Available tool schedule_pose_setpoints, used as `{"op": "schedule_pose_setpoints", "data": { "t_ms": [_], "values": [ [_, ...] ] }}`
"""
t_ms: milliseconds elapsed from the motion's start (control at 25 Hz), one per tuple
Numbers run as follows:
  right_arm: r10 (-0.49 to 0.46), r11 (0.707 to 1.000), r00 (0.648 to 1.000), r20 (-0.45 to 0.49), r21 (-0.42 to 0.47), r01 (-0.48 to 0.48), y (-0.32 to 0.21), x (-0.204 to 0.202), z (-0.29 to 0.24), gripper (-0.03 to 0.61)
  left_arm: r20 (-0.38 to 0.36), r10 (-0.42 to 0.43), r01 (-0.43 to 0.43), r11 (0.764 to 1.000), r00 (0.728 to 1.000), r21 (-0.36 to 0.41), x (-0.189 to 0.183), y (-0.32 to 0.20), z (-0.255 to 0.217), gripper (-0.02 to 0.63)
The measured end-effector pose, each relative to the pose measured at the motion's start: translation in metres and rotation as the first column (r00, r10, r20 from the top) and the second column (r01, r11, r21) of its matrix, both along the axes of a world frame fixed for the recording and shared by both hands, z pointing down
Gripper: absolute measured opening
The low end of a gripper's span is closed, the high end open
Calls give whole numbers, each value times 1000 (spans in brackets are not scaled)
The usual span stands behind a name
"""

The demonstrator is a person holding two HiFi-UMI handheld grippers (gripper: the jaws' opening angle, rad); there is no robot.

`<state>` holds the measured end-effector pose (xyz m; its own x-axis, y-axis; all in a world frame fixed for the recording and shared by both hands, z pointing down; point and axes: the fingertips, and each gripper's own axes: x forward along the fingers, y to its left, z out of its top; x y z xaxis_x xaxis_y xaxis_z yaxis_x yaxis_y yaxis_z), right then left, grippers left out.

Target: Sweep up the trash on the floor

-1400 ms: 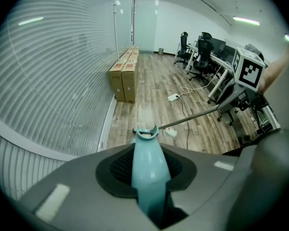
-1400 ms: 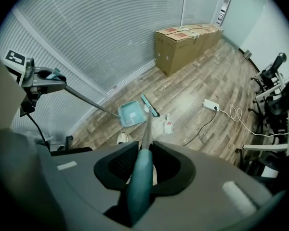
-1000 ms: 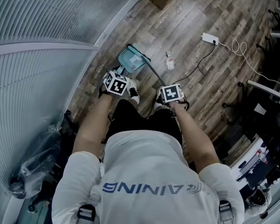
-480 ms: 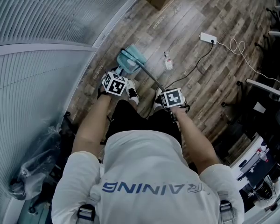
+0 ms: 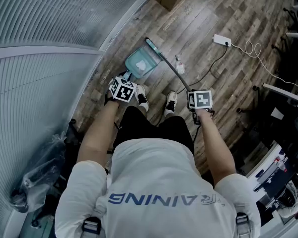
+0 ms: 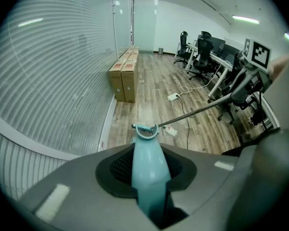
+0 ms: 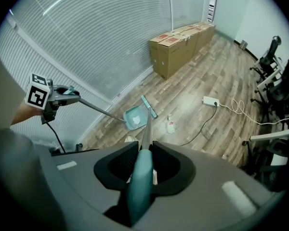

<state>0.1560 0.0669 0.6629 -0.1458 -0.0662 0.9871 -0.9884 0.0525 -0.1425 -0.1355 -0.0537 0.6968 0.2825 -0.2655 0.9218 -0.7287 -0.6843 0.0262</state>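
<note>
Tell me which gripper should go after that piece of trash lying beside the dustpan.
Right, probably. The right gripper is shut on the broom, whose head lies near the trash. The left gripper only holds the dustpan by its handle.

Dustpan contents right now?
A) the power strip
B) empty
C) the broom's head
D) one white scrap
D: a white scrap lies inside the dustpan, seen in both the head view and the right gripper view. The broom has its head beside the pan, not in it, and another piece of trash lies on the floor to the broom's right.
</note>
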Motion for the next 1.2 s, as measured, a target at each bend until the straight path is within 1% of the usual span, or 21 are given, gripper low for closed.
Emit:
{"op": "schedule_pose_setpoints", "data": {
  "t_ms": [80, 160, 240, 360, 480, 640, 800, 920, 1040, 1200],
  "values": [
    [25, 1000, 1000, -8, 5, -25, -4, 7, 1, 107, 0, 0, 0, 1000, 1000, 1, -1, 1, 0, 94],
    [32, 999, 999, -27, 12, -31, -7, 13, 9, 107, -1, 1, -1, 1000, 1000, 2, -1, 3, -1, 94],
    [16, 1000, 998, -54, 5, -16, -12, 15, 20, 107, -4, 1, -1, 1000, 1000, 5, -2, 4, -2, 94],
    [-22, 999, 997, -79, -27, 20, -15, 5, 35, 107, -6, -1, 1, 1000, 1000, 9, -3, 3, -1, 94],
    [-47, 998, 997, -63, -53, 43, -7, -12, 40, 107, -7, -1, 1, 1000, 1000, 11, -3, 5, -2, 94],
    [-76, 996, 997, -30, -58, 74, 11, -33, 39, 107, -4, 14, -14, 999, 1000, 29, -5, 8, -3, 92],
    [-120, 990, 992, -30, -72, 117, 28, -40, 33, 107, -5, 34, -34, 999, 999, 35, -5, 13, -4, 92],
    [-97, 994, 995, -13, -55, 96, 35, -35, 30, 107, -2, 38, -38, 999, 999, 36, -6, 14, -6, 92],
    [-52, 998, 999, 2, -37, 52, 40, -24, 19, 107, 2, 54, -54, 998, 999, 37, -4, 16, -7, 92],
    [13, 1000, 1000, -3, 3, -13, 46, -3, -3, 107, 3, 84, -84, 996, 996, 30, -1, 23, -9, 92]
  ]
}}
